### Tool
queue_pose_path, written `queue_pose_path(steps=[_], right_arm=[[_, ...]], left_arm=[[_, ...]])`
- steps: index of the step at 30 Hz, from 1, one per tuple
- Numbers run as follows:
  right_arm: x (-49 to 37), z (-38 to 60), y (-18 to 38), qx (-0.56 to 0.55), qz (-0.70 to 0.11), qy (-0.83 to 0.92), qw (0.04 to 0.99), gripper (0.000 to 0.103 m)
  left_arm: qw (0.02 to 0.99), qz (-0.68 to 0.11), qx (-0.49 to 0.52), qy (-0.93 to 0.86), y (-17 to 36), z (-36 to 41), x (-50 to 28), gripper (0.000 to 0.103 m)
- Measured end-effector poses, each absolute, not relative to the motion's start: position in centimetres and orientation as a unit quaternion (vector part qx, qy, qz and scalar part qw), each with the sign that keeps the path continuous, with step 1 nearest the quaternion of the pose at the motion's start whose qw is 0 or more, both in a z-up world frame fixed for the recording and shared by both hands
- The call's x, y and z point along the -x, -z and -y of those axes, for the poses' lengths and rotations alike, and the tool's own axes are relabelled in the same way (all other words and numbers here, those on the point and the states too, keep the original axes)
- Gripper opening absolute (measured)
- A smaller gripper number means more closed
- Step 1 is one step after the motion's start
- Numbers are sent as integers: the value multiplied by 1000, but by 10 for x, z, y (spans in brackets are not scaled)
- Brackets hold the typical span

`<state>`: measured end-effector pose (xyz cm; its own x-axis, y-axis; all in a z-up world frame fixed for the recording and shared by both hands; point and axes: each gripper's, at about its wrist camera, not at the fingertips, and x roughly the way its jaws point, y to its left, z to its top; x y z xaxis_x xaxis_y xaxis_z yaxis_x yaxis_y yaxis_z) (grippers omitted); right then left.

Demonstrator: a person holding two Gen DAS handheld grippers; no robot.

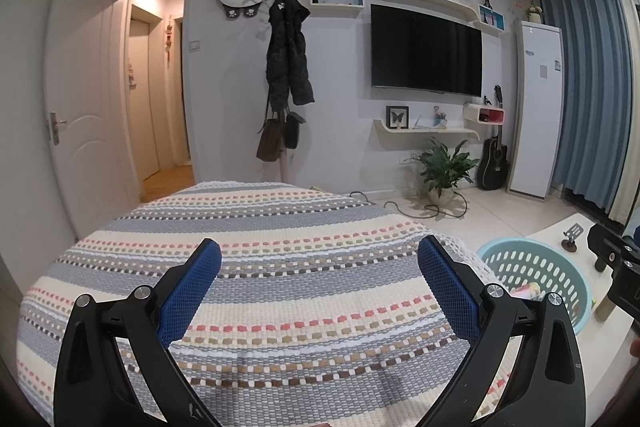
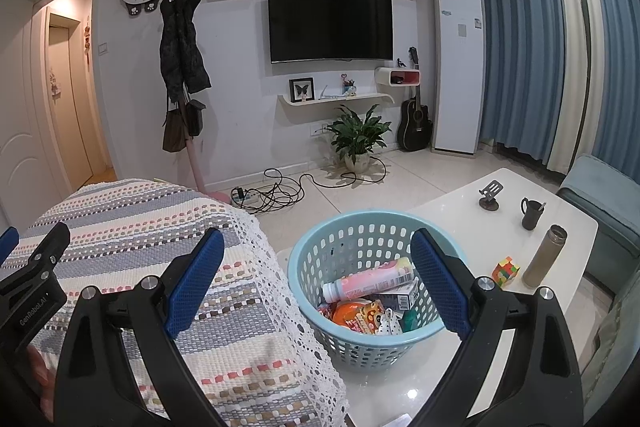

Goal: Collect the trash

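A light blue plastic basket stands on the white table, next to a striped woven cover. Inside lie a pink and white bottle, an orange snack packet and other wrappers. My right gripper is open and empty, held above the basket's near rim. My left gripper is open and empty over the striped cover. The basket also shows in the left wrist view, at the right. The left gripper's body appears at the left edge of the right wrist view.
On the white table stand a metal flask, a dark mug, a coloured puzzle cube and a small phone stand. Cables and a power strip lie on the floor by a potted plant.
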<state>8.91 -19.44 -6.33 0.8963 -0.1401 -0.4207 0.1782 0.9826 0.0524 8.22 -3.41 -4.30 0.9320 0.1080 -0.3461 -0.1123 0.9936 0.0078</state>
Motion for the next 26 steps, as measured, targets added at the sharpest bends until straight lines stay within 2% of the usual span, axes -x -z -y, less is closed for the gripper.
queue_pose_path(steps=[26], right_arm=[[-83,193,45,-36,-201,80,976,90]], left_arm=[[975,-214,38,-53,52,24,-92,96]])
